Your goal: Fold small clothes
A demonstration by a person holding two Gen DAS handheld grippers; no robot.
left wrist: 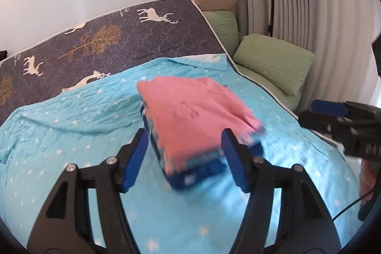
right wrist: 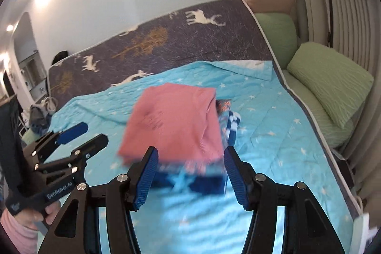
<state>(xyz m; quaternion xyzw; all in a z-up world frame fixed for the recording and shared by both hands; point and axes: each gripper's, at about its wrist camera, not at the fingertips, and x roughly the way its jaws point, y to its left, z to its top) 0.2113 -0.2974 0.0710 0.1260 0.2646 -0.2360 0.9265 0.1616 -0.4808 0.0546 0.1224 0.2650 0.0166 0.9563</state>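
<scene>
Lying folded on the blue blanket (left wrist: 71, 135), pink garment (left wrist: 190, 116) topping the stack of clothes (right wrist: 190, 180), long axis running away from both cameras. Left gripper (left wrist: 184, 158) and right gripper (right wrist: 190, 173) jaws standing spread, pinching nothing.

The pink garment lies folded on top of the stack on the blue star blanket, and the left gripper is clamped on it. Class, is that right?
Not quite. The left gripper is open, holding nothing, as the left wrist view shows. The pink garment does top the stack on the blue star blanket.
</scene>
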